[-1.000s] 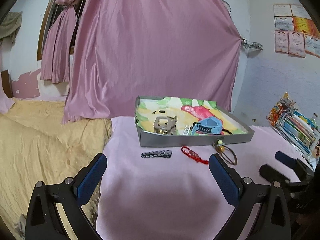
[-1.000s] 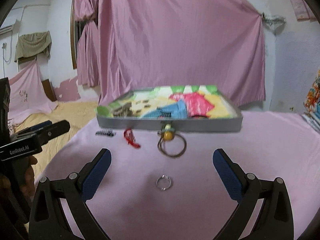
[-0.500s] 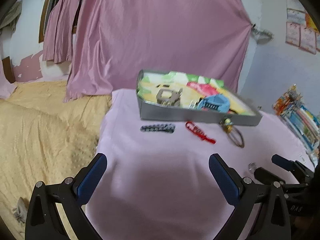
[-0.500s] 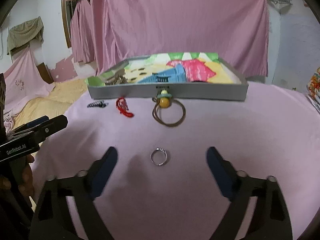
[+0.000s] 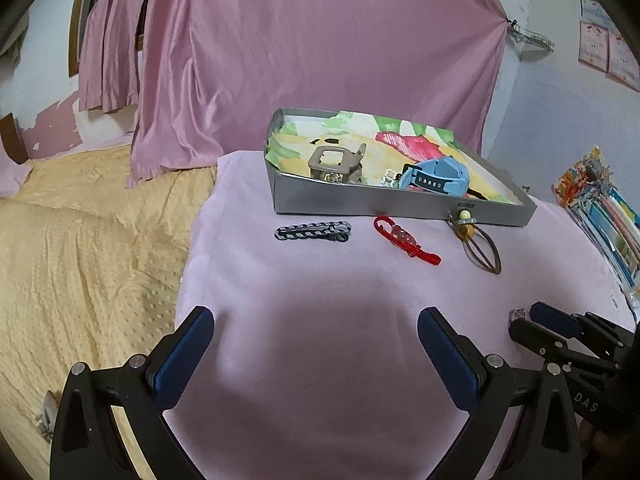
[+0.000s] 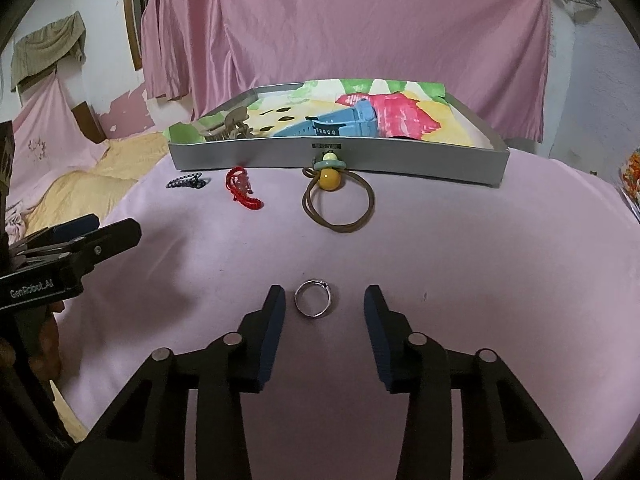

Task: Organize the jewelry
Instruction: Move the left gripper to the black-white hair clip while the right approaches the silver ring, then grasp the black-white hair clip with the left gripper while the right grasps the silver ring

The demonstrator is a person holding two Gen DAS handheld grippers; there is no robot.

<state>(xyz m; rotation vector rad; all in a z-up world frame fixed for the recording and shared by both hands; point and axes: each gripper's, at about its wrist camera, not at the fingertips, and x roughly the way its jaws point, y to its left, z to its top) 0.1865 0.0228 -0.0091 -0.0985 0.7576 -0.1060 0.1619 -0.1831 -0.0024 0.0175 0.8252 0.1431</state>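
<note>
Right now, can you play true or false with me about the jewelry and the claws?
1. The silver ring lies on the pink cloth between the right claw fingers. True; the jaws are closing, not yet touching it.
2. The red bracelet is inside the gray tray. False; it lies on the cloth in front of the tray.
3. A blue watch sits in the tray. True.
4. The left claw holds the black-and-white braided bracelet. False; that claw is open and empty, the bracelet lies far ahead.
5. The brown cord loop has a yellow bead. True.
</note>
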